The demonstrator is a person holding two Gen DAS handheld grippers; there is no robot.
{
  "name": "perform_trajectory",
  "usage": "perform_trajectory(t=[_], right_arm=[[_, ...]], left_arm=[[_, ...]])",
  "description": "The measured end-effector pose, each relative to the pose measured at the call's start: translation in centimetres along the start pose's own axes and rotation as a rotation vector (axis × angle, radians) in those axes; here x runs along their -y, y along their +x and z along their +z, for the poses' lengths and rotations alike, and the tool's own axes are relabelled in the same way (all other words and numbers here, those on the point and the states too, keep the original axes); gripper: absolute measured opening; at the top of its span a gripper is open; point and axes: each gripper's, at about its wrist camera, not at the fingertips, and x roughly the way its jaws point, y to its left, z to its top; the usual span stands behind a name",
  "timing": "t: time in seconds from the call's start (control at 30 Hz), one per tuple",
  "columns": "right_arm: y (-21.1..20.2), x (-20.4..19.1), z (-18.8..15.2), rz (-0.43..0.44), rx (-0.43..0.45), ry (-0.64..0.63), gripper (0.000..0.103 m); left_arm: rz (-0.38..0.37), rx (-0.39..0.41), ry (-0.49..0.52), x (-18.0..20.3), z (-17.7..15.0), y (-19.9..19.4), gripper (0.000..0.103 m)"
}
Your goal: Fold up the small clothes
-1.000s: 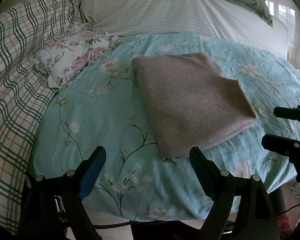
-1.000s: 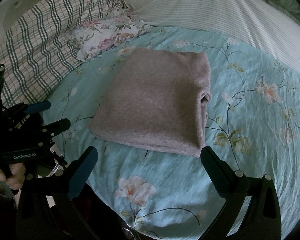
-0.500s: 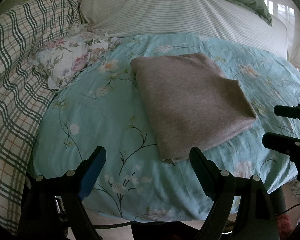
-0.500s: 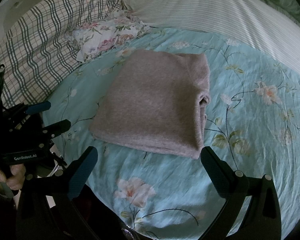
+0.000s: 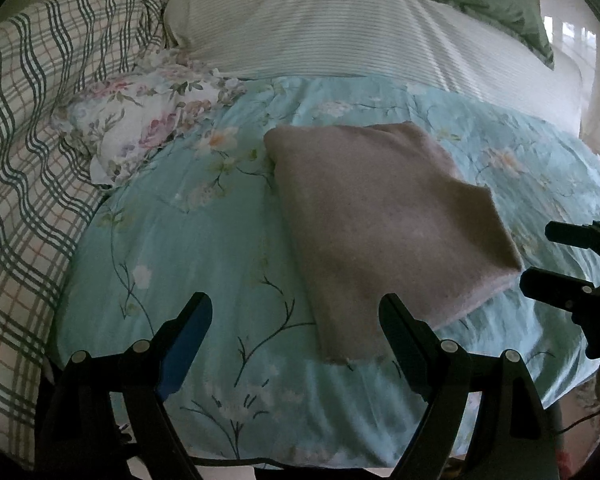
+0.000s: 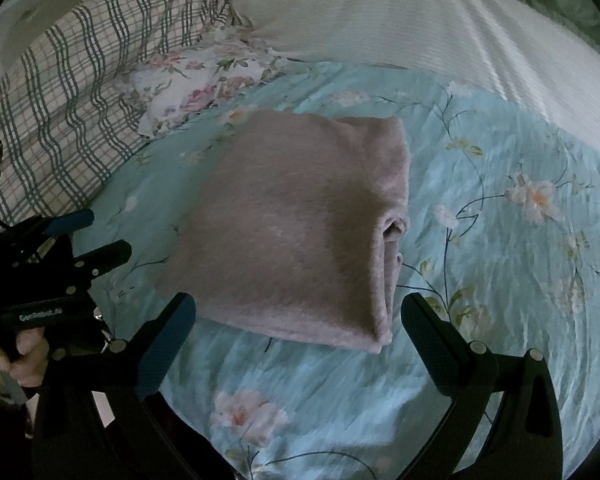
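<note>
A folded taupe knit garment (image 6: 296,232) lies flat on the light blue floral bedsheet (image 6: 500,240), a thick rectangular bundle. What kind of garment it is cannot be made out, since the folds hide its shape; only a tucked roll and stacked layer edges show along its right side in the right wrist view. Its long axis runs from the near edge of the sheet toward the white striped quilt (image 6: 400,20) beyond it, slightly slanted. Left of the garment sit a small floral pillow (image 5: 140,128) and a green plaid blanket (image 5: 32,160), both partly cut off by the frame. The left gripper (image 5: 296,320) hangs released just short of the garment's near left corner, nothing between its jaws. The right gripper (image 6: 300,320) is likewise spread wide and empty, its fingers flanking the near edge without touching.
</note>
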Motion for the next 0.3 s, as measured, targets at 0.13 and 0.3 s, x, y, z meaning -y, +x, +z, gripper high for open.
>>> perform_trajectory(t=[0.13,0.3], right_arm=[[0.13,-0.13,-0.04,0.000,0.000,0.003,0.102],[0.80,0.01,-0.10,0.005,-0.002,0.022,0.102]], left_arm=[[0.005,-0.003,0.004,0.09,0.15,0.27,0.086],[0.004,-0.013,-0.004,-0.03,0.43,0.54,0.086]])
